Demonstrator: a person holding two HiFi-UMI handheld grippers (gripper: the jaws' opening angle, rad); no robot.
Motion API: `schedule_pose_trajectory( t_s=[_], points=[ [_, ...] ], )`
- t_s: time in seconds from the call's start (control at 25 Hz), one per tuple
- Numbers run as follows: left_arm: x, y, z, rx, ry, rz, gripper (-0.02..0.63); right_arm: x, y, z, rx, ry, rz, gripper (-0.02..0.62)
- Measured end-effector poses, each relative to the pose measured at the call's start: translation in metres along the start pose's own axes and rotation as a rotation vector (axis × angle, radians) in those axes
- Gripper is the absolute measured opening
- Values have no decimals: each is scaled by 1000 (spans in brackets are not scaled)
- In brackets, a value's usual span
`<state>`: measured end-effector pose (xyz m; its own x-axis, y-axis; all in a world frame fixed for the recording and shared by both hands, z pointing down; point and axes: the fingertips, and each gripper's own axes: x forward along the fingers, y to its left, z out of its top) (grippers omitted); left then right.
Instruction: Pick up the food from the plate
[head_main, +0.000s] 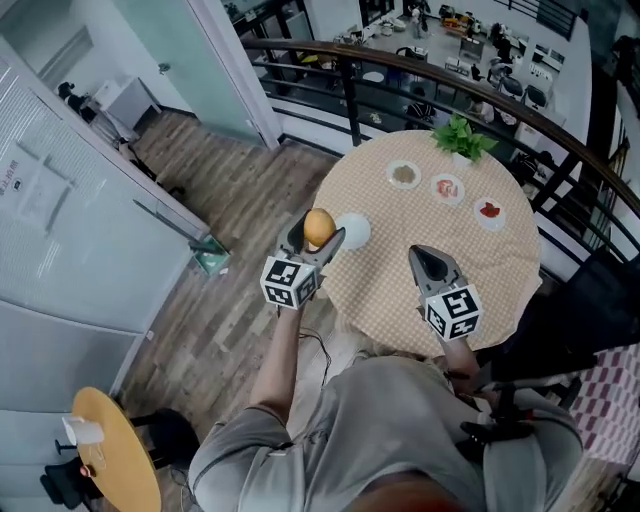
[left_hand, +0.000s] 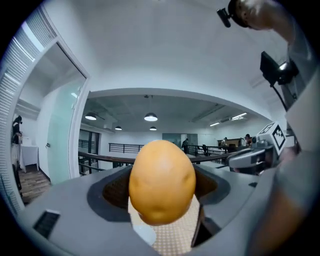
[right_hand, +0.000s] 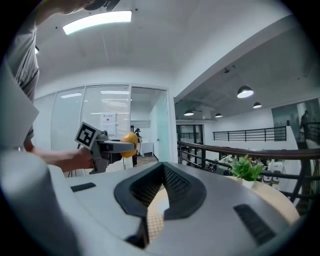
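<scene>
In the head view, the main job looks done. Your left tongs (head_main: 320, 233) are closed on the food (head_main: 318, 227), a round yellow-brown lump shaped like an egg. The food is up off the white plate (head_main: 354, 232), and that plate looks bare. It sits just beside the food at the near edge of the round bench (head_main: 400, 295). Your right tongs (head_main: 428, 262) hang over the bench, well apart from the food. Three small dishes (head_main: 447, 188) sit at the far side of the bench, by a green plant (head_main: 462, 138). I cannot tell what is on them, so there may be more to pick up.

In the left gripper view, the food (left_hand: 162, 181) fills the middle. One jaw presses on each side of it. It is held tight and upright. A bit of the white plate (left_hand: 142, 232) and the checked bench cloth (left_hand: 175, 235) show below it, so the food is in the air above them.

In the right gripper view, the right tongs (right_hand: 162, 176) are closed with the jaws together and nothing between them. The food (right_hand: 129, 138) shows far off to the left, in the other tongs.
</scene>
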<state>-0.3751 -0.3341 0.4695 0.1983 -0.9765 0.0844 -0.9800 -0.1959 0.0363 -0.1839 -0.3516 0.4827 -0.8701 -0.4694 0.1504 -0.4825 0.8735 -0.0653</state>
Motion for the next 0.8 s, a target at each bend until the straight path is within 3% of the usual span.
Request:
schedule_pose_trajectory(
  t_s=[0.2,0.44,0.8],
  points=[
    [-57,-28,45,34,-134,31,362,12,2,0,-17,9,54,6],
    [-118,-41,68,19,-285,124,362,19,5,2,-13,-11,68,6],
    [-120,-40,62,33,-262,115,362,15,14,0,-9,-19,75,6]
  ],
)
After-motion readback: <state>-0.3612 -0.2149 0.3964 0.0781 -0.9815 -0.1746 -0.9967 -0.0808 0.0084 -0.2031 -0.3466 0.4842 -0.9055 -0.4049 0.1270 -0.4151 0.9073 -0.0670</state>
